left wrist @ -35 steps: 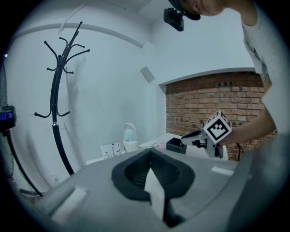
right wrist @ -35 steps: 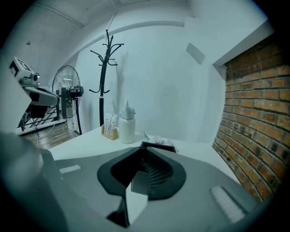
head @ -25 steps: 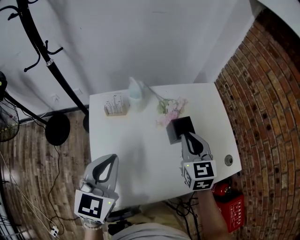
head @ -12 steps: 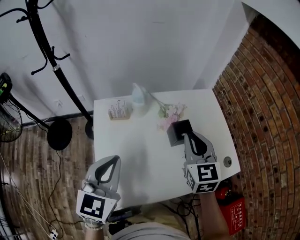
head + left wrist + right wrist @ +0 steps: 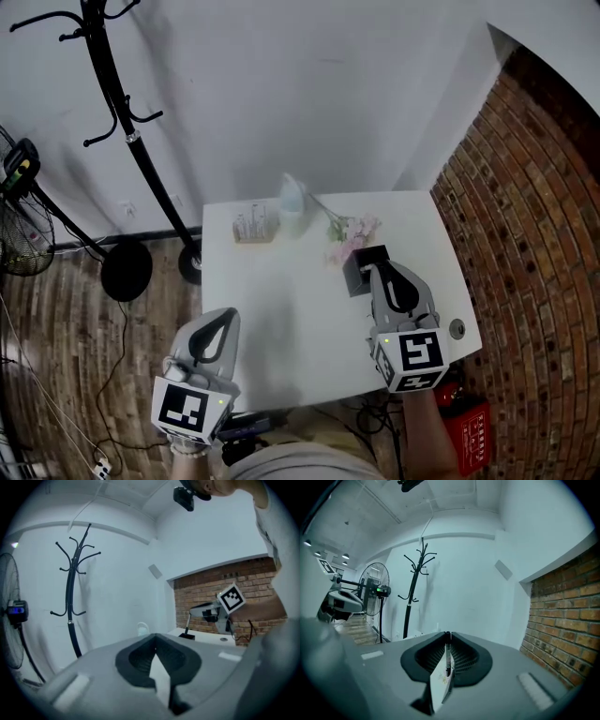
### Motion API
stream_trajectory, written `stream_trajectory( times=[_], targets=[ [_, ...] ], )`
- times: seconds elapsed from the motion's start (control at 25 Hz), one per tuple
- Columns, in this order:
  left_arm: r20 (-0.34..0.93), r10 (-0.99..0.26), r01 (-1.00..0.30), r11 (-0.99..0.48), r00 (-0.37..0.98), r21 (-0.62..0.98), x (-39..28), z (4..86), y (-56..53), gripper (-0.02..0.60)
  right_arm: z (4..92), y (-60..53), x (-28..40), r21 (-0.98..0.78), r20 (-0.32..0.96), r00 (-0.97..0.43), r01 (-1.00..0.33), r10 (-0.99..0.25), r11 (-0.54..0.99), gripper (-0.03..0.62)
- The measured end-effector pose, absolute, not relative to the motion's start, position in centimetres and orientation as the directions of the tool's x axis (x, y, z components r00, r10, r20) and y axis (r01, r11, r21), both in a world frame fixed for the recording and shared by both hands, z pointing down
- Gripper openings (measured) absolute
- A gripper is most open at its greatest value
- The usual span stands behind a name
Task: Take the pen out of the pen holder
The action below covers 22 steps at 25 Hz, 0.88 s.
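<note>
My right gripper point(image 5: 381, 273) pinches the pen point(image 5: 447, 660) over the pen holder point(image 5: 359, 269) at centre-right, my left gripper point(image 5: 225, 315) pressed together and idle; next, I'd judge, a straight lift clear.

Grey left gripper point(image 5: 228, 313), right gripper point(image 5: 373, 268), marker cubes point(image 5: 410, 360)

Tally, one white table point(image 5: 281, 319):
- Pen holder point(image 5: 354, 277): 1, black, towards the right edge.
- Pen point(image 5: 447, 659): 1.
- Grippers: 2, a left gripper point(image 5: 225, 315) and a right gripper point(image 5: 379, 270), with 1 marker cube on each.
- Along the far edge: 1 pale bottle point(image 5: 292, 204), 1 small tan box point(image 5: 253, 226), 1 sprig of pink flowers point(image 5: 352, 232).
- Round grommet point(image 5: 457, 328): 1, by the near right corner.

Off the table:
- Coat stand point(image 5: 141, 159): 1.
- Fan point(image 5: 19, 234): 1.
- Red canister point(image 5: 472, 427): 1, on the floor.
</note>
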<state>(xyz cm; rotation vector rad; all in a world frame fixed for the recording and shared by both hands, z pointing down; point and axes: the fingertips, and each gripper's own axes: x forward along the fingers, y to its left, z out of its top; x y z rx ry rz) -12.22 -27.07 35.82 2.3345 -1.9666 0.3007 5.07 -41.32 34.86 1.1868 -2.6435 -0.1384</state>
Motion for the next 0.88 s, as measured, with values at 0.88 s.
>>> stream_trajectory(
  times=[0.88],
  targets=[
    [0.186,-0.981,-0.992,-0.068,0.048,-0.106,-19.5,33.8,-17.1,-0.008,31.2,-29.9,-6.5,0.160,0.073,-0.810,-0.567,-0.582,0.808,0.040]
  ],
)
